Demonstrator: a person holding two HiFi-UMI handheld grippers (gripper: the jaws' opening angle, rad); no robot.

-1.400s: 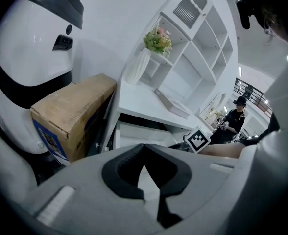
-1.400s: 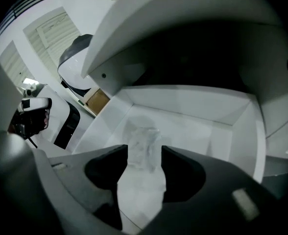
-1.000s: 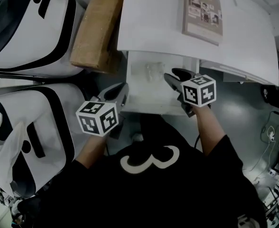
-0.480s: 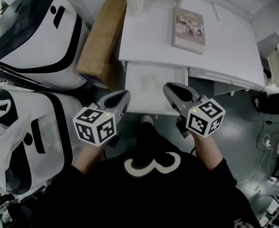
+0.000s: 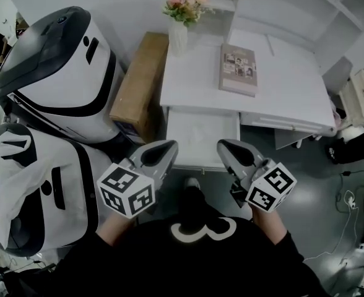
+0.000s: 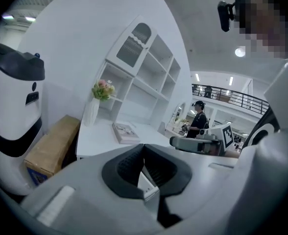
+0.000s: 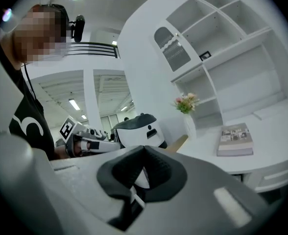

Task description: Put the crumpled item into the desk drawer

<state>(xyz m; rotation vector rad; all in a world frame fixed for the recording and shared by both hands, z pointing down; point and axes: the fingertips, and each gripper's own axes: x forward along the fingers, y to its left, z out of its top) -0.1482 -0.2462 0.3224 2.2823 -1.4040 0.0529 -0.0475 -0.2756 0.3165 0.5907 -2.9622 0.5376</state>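
1. At the far left of my head view stand two white machines with black bands, one (image 5: 58, 79) above the other (image 5: 39, 184). A brown cardboard box (image 5: 138, 82) lies between the upper one and the white surface (image 5: 281, 85).
2. My left gripper (image 5: 163, 148) hangs near the front left corner of the drawer (image 5: 191, 147). In the left gripper view its fingers (image 6: 134, 163) are closed tip to tip, with nothing between them.
3. A vase (image 5: 179, 36) of pink flowers stands at the back left corner of the surface.
4. The drawer is pulled open under the front edge of the surface, between my two grippers. I cannot pick out the crumpled item against the pale drawer floor from here. Neither gripper carries it.
5. A book (image 5: 239, 70) lies flat on the surface behind the drawer, a little to its right.
6. My right gripper (image 5: 226, 147) hangs near the drawer's front right corner. In the right gripper view its fingers (image 7: 156, 173) are pressed together and hold nothing.
7. A white shelf unit (image 5: 275, 5) rises at the back right.
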